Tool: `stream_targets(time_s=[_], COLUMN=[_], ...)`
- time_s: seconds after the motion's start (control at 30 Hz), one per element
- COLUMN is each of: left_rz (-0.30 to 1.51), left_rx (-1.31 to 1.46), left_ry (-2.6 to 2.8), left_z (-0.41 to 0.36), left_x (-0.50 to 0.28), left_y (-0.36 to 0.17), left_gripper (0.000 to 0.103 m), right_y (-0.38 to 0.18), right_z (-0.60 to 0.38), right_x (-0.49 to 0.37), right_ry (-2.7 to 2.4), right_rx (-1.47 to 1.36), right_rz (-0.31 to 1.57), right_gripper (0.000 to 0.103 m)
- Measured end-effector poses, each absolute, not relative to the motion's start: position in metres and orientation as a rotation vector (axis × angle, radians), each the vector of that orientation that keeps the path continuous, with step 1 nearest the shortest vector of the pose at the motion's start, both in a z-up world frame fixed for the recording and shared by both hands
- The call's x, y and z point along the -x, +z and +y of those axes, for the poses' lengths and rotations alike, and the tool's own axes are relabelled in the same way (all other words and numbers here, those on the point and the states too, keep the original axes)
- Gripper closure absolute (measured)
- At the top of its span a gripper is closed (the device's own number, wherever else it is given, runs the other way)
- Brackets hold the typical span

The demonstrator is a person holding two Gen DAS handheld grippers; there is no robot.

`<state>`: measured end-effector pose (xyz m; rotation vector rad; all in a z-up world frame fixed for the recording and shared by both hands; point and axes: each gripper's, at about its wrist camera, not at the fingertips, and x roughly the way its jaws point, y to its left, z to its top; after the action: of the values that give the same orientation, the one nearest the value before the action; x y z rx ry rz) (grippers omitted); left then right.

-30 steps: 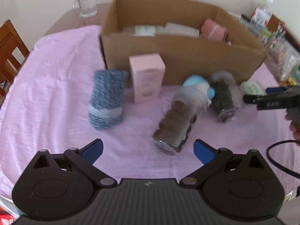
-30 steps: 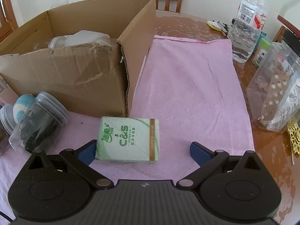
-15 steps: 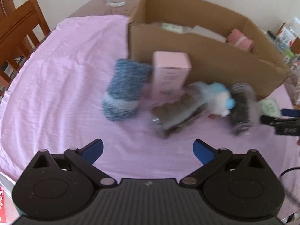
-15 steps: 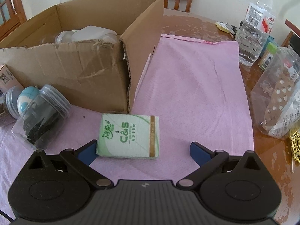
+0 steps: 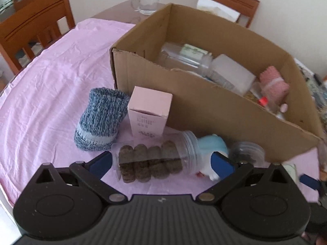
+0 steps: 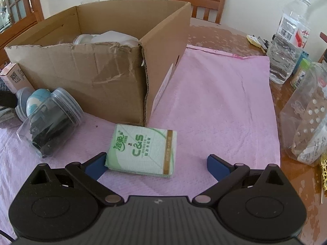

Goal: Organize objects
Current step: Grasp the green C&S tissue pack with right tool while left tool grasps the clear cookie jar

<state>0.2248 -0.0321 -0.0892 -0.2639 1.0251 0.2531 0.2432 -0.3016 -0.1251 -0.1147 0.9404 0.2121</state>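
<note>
Cardboard box (image 5: 204,110) sits mid-table on the pink cloth (image 5: 51,85), already holding bottles and a pink rolled cloth; the loose items lie along its near wall.

Left to right in the left wrist view: blue knit sock roll (image 5: 100,120), upright pink carton (image 5: 149,114), clear jar of brown discs (image 5: 153,161) on its side, blue-and-white toy (image 5: 212,147), second jar (image 5: 247,153).

Your left gripper (image 5: 161,161) is spread wide, straddling the disc jar, holding nothing. Risk: the jar is round and lying down, so an uneven squeeze may roll it into the toy or the carton.

Your right gripper (image 6: 155,163) is also wide open and empty. The tissue pack (image 6: 143,151) lies touching the left fingertip (image 6: 96,163), well clear of the right one. Risk: closing off-centre probably shoves the soft pack sideways instead of pinching it; the dark-filled jar (image 6: 51,122) lies near.
</note>
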Motion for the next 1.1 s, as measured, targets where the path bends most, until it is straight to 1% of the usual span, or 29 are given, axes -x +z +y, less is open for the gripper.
stream_targets(time_s=[0.13, 0.37, 0.63, 0.73, 0.8, 0.83, 0.97, 1.0, 1.1], left_rz=[1.011, 1.013, 1.006, 1.007, 1.007, 1.005, 1.005, 1.009, 1.028], left_rx=[0.267, 0.144, 0.132, 0.165, 0.172, 0.169, 0.155, 0.151, 0.138], left_ry=[0.28, 0.319, 0.328, 0.325, 0.316, 0.316, 0.281, 0.274, 0.247], left_z=[-0.03, -0.028, -0.031, -0.028, -0.027, -0.027, -0.025, -0.024, -0.022], left_x=[-0.227, -0.206, -0.218, -0.219, -0.219, -0.218, -0.217, -0.217, -0.218], left_y=[-0.094, -0.095, -0.1, -0.101, -0.101, -0.102, -0.101, -0.101, -0.1], left_gripper=[0.001, 0.001, 0.001, 0.004, 0.005, 0.01, 0.01, 0.01, 0.01], right_y=[-0.125, -0.124, -0.122, -0.121, -0.12, -0.119, -0.118, -0.117, -0.114], right_z=[-0.302, -0.301, -0.291, -0.285, -0.283, -0.283, -0.285, -0.285, -0.285], right_x=[-0.243, -0.243, -0.246, -0.247, -0.247, -0.247, -0.249, -0.248, -0.248], right_ry=[0.221, 0.245, 0.241, 0.231, 0.224, 0.225, 0.207, 0.207, 0.22], right_rx=[0.12, 0.134, 0.107, 0.115, 0.122, 0.119, 0.116, 0.117, 0.125], right_rz=[0.941, 0.957, 0.975, 0.973, 0.968, 0.967, 0.96, 0.957, 0.959], right_gripper=[0.0, 0.0, 0.0, 0.004, 0.011, 0.011, 0.019, 0.024, 0.033])
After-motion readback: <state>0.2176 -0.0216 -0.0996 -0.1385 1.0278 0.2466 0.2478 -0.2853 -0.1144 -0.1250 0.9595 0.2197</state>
